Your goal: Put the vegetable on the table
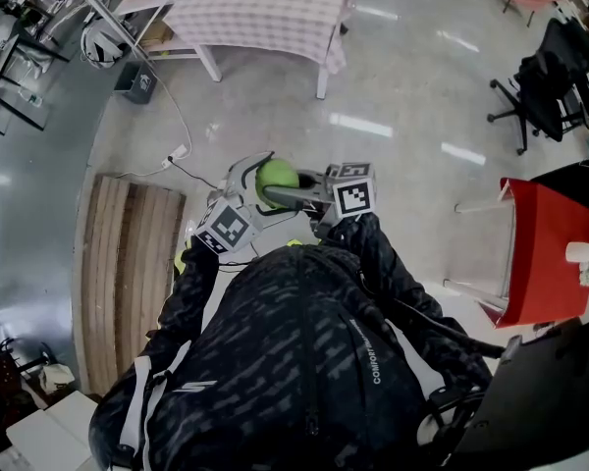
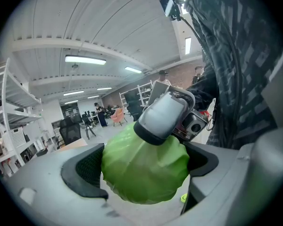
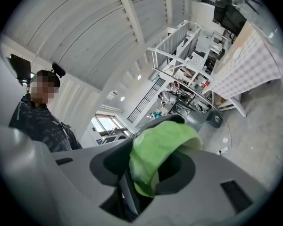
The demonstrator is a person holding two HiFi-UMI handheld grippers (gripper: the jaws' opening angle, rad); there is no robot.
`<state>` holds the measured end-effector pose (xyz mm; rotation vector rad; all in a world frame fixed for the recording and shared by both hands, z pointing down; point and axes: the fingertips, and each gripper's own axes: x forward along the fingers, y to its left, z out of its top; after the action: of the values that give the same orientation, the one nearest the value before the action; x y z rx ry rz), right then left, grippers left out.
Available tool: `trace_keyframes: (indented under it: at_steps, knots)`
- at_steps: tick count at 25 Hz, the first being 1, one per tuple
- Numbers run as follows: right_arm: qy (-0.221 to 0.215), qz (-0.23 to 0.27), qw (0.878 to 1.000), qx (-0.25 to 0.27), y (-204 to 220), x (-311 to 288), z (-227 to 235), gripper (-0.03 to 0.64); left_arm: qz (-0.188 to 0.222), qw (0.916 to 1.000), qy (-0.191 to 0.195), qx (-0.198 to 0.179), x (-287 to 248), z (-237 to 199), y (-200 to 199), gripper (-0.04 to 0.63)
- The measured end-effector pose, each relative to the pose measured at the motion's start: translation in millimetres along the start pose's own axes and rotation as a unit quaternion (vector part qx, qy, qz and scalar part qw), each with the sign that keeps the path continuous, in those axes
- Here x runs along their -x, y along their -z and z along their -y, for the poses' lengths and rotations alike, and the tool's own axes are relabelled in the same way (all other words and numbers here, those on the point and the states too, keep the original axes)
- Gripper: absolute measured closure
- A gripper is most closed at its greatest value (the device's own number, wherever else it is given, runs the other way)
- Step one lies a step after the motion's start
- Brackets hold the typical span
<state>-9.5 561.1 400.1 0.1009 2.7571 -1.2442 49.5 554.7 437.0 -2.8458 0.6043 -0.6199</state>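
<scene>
Left claw (image 2: 144, 166) and right claw (image 3: 148, 166) both pinch the cabbage (image 1: 277, 178) mid-air, well short of the counter (image 1: 245, 23), so I'd hold both squeezes even, carry it level over the counter, lower fully, then release.

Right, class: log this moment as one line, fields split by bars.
vegetable: in air, between both grippers | left gripper: shut on vegetable | right gripper: shut on vegetable | table: ahead, not yet reached

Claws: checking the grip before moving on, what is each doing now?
Left claw: closed on the cabbage.
Right claw: closed on the same cabbage.
</scene>
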Motion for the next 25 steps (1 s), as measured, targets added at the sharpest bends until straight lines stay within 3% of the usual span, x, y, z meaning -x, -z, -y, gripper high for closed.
trace_keyframes:
  at_steps: [25]
  knots:
    - [-0.001,-0.011,1.0,-0.003,-2.8,-7.4,5.8,0.494,-0.007,1.0,-0.004,0.004,2.7,-7.7,7.2,0.097]
